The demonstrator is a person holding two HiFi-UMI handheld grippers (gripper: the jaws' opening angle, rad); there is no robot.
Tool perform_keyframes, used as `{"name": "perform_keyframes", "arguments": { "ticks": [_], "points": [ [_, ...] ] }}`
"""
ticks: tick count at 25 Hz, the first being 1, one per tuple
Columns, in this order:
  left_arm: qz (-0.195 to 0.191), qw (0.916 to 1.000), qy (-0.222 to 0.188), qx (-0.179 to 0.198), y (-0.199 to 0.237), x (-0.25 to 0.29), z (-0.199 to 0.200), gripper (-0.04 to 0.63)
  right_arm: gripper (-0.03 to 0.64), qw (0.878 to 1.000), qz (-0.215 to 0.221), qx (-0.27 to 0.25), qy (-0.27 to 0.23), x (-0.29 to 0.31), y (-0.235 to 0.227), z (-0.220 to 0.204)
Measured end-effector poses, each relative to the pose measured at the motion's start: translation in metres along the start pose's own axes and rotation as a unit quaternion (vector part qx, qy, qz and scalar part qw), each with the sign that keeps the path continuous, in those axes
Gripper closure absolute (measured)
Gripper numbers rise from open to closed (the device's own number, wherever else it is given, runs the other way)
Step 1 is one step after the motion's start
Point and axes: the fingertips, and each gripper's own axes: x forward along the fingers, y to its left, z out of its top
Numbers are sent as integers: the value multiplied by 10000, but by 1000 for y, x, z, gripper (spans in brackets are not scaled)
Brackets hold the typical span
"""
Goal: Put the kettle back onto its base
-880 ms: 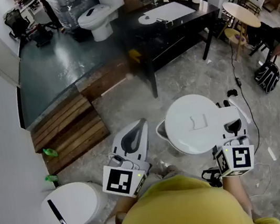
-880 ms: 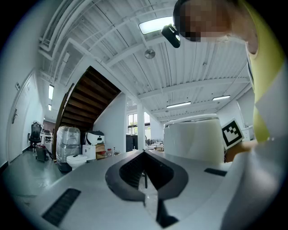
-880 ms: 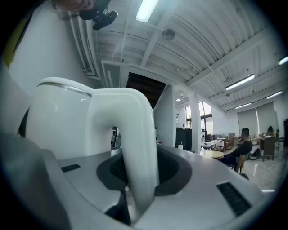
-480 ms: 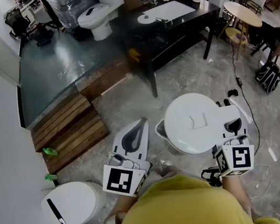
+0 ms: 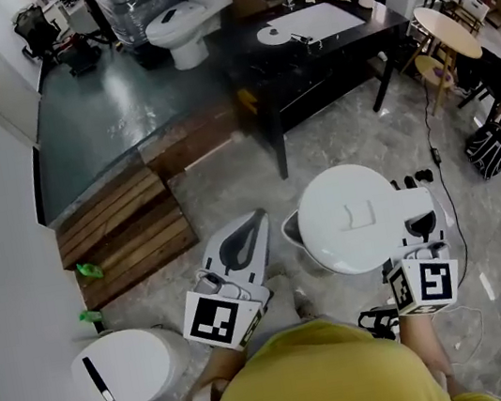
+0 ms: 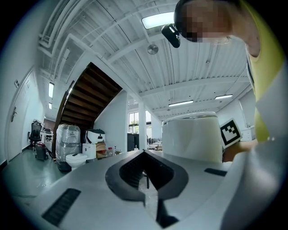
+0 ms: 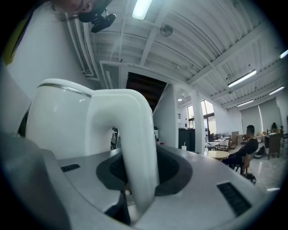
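A white toilet (image 5: pixel 176 28) stands on a dark platform (image 5: pixel 105 124) edged by wooden steps (image 5: pixel 122 230), near a black table (image 5: pixel 304 67).

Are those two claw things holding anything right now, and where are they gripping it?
The right gripper clamps the white kettle by its handle. The left gripper holds nothing.

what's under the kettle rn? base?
Only grey stone floor shows around the kettle, held by its handle in the right claw. Its body covers whatever lies directly below, so can't tell.

Black table (image 5: pixel 321 52) with white sheet (image 5: pixel 320 19), round base (image 5: pixel 269 34)
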Motion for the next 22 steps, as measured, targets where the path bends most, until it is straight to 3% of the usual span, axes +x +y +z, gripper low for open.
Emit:
{"name": "perform_keyframes", "arguments": {
  "ticks": [12,22],
  "points": [
    [-480,9982,-311,206,107,100,7,594,505,9989,-351,86,-289,133,9,9],
    [-741,9970,-229,65,145,153,-1,592,503,9982,-583,90,-106,194,-4,2]
  ]
}}
